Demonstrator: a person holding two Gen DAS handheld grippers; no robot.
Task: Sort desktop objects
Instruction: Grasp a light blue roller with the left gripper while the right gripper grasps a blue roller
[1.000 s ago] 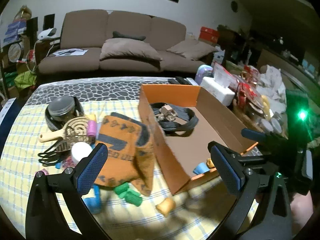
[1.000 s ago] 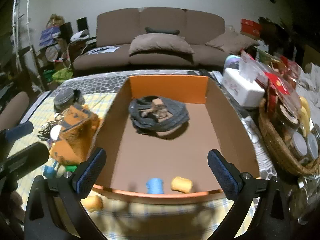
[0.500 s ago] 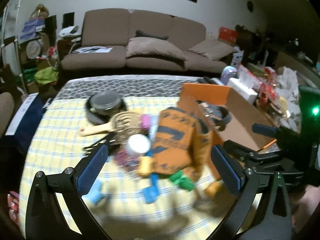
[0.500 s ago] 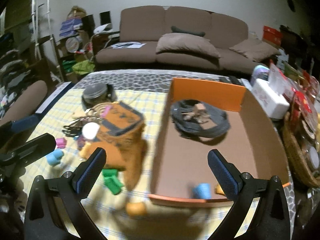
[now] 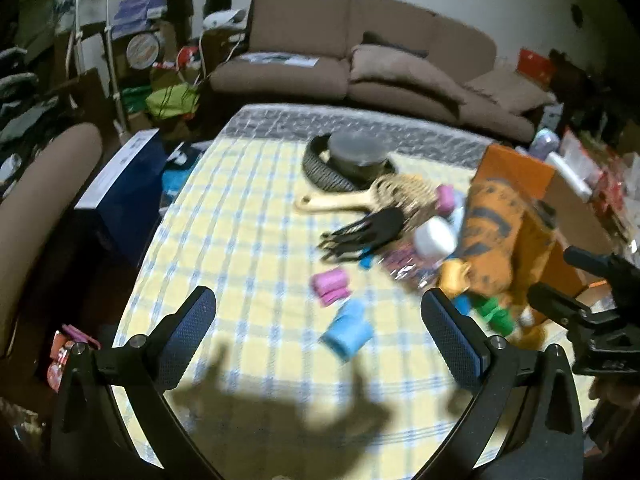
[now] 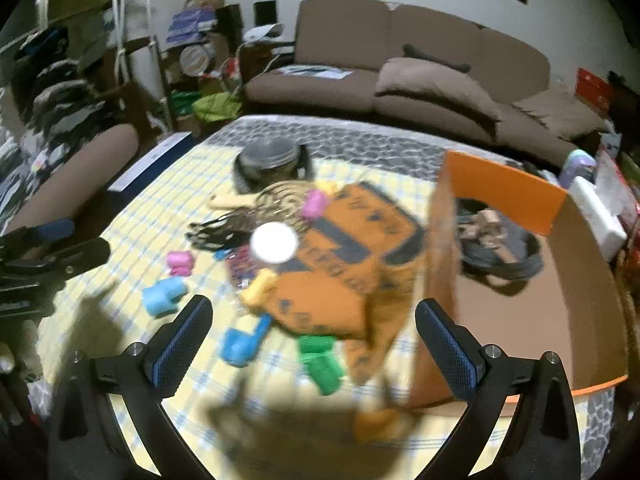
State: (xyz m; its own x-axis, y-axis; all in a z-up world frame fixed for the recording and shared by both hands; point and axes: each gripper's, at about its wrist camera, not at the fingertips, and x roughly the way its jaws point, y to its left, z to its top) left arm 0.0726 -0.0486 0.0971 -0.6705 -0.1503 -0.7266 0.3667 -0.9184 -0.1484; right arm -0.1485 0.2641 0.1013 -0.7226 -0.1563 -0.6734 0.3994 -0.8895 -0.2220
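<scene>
Both tools hang released above the yellow checked worktop (image 5: 248, 240), each with its jaws wide apart and nothing between them. Ahead of the left hand-held gripper (image 5: 318, 332), at twelve o'clock, lie a light blue foam roller (image 5: 347, 330) and, just beyond it, a pink foam roller (image 5: 331, 287). The right hand-held gripper (image 6: 314, 338) faces an orange patterned cloth bag (image 6: 340, 268) at twelve o'clock and a green foam roller (image 6: 322, 362) just ahead. The orange cardboard box (image 6: 500, 188) sits at two o'clock, holding a dark coiled belt (image 6: 504, 258).
</scene>
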